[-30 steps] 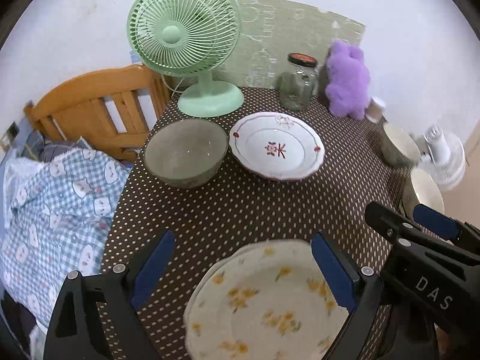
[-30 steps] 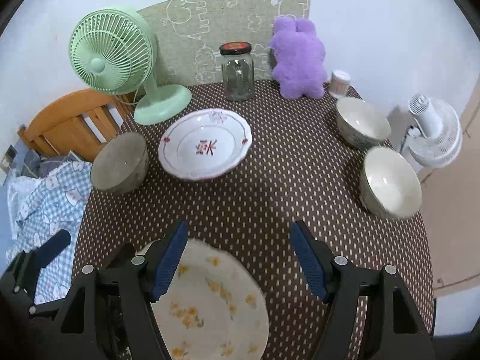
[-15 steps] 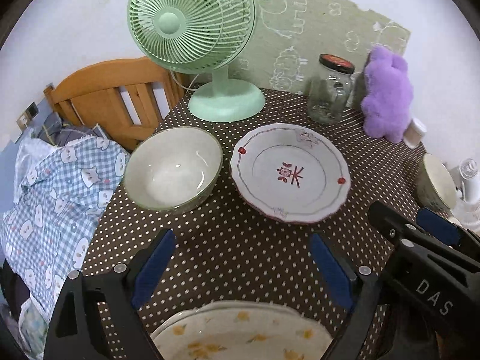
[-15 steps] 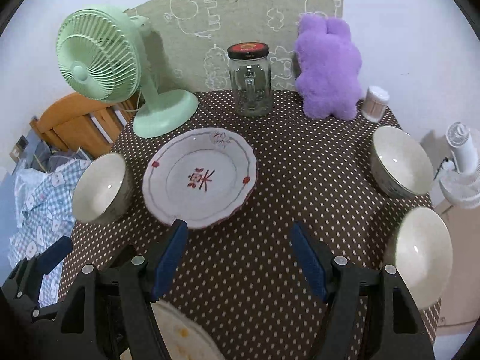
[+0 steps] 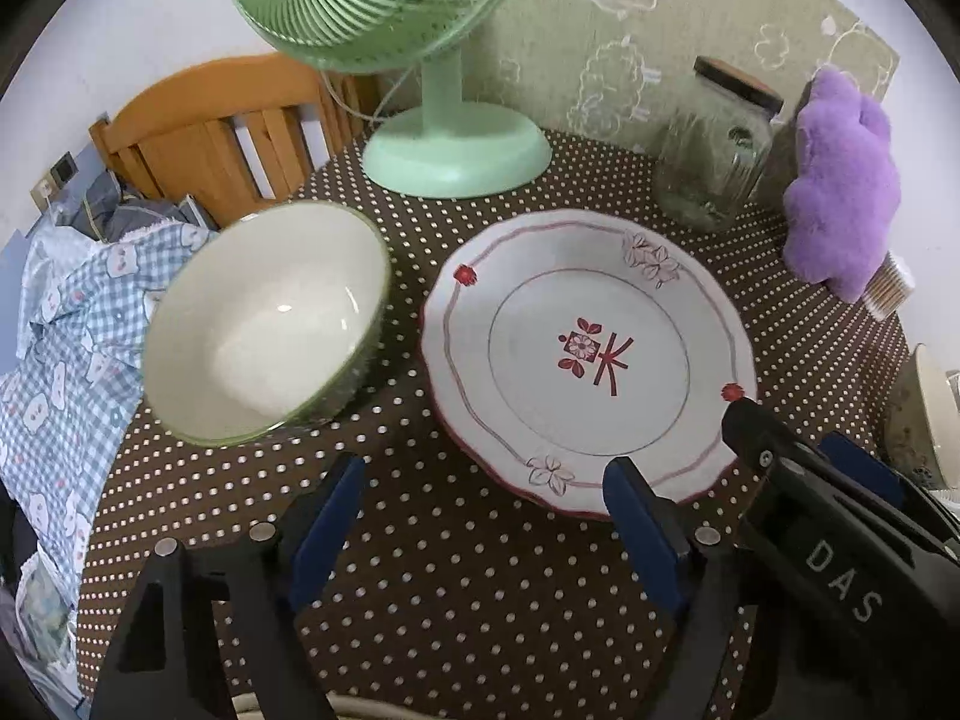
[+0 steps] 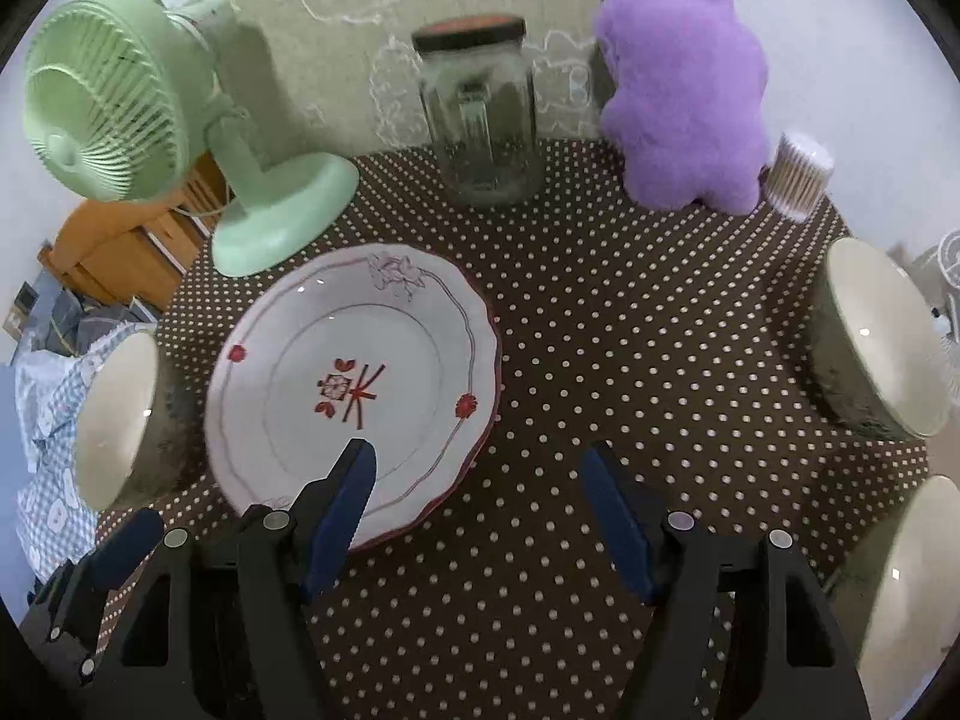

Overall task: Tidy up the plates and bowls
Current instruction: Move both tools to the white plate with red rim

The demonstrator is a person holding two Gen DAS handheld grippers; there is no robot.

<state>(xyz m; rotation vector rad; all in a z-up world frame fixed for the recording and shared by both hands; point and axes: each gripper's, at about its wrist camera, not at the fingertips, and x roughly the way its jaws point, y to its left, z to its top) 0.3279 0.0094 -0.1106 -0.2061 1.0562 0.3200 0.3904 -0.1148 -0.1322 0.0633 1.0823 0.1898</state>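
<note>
A white plate with red trim lies mid-table. A green-sided bowl sits to its left. Two more bowls, one behind the other, sit at the right edge. My left gripper is open and empty, its right finger over the plate's near rim. My right gripper is open and empty, its left finger over the plate's near right rim. The right gripper also shows in the left wrist view. A sliver of the flowered plate's rim shows at the bottom edge.
A green fan, a glass jar, a purple plush toy and a cotton-swab tub stand at the back of the dotted tablecloth. A wooden chair and checked cloth are at the left.
Both grippers have moved forward over the table toward the red-trimmed plate. The flowered plate has dropped almost out of view below them. Both stay open.
</note>
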